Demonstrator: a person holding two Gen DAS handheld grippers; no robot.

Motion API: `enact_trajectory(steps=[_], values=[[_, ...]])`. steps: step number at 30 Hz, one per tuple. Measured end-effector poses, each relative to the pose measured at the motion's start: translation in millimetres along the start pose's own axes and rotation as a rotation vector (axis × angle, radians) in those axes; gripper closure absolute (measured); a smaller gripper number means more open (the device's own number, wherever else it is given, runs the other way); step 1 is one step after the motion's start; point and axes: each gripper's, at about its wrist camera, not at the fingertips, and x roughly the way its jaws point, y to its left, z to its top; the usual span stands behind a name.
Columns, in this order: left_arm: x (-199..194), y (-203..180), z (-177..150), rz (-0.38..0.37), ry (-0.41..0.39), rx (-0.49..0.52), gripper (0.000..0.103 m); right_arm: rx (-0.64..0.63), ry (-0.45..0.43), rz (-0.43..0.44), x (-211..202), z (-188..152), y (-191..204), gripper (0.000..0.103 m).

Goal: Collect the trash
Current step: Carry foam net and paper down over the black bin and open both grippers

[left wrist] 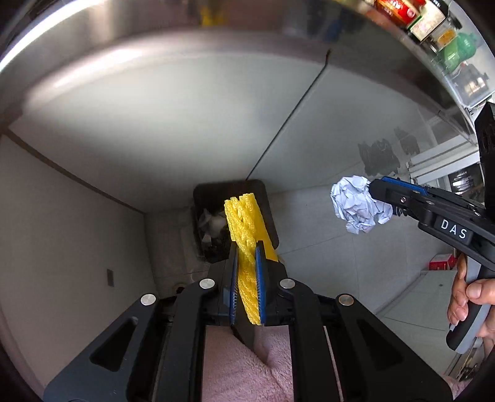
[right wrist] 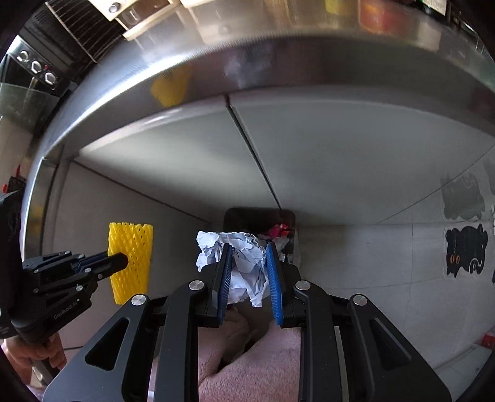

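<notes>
My left gripper [left wrist: 246,247] is shut on a yellow foam net sleeve [left wrist: 244,222], held upright above a black trash bin [left wrist: 266,201] on the floor. My right gripper [right wrist: 247,247] is shut on a crumpled white paper ball [right wrist: 244,256], held in the air in front of the same bin [right wrist: 235,216], which holds several scraps. In the left wrist view the right gripper [left wrist: 371,188] and the paper ball [left wrist: 355,207] are to the right of the bin. In the right wrist view the left gripper [right wrist: 123,259] and the sleeve [right wrist: 133,247] are at the left.
A stainless steel counter edge [left wrist: 154,40] runs overhead with grey cabinet doors [left wrist: 185,123] below it. Bottles and packages [left wrist: 433,24] stand on the counter at the right. Black cat stickers [right wrist: 464,253] are on the tiled floor. A red box [left wrist: 441,264] lies on the floor.
</notes>
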Motion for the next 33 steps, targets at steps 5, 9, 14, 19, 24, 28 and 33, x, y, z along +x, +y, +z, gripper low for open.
enact_trajectory(steps=[5,9,14,19,24,28,33], values=[[48.6,5.4,2.8,-0.019,0.037,-0.005,0.094,0.031,0.021,-0.021,47.3,-4.2,-5.5,0.079],[87.0,12.4,6.4,-0.036,0.080,-0.020,0.094,0.070,0.057,-0.008,84.1,0.6,-8.3,0.079],[123.3,26.6,4.8,-0.067,0.136,-0.052,0.094,0.120,0.116,0.011,129.4,5.8,-14.6,0.079],[143.7,32.8,11.5,-0.063,0.156,-0.055,0.092,0.135,0.147,-0.001,160.1,7.6,-19.1,0.079],[142.7,37.2,15.1,-0.047,0.152,-0.057,0.075,0.155,0.145,0.002,171.5,12.1,-16.5,0.064],[137.5,40.2,16.4,-0.029,0.157,-0.065,0.067,0.173,0.129,0.009,168.0,17.5,-15.4,0.042],[106.0,41.8,22.9,0.005,0.108,-0.047,0.027,0.143,0.113,-0.040,152.0,23.4,-9.4,0.010]])
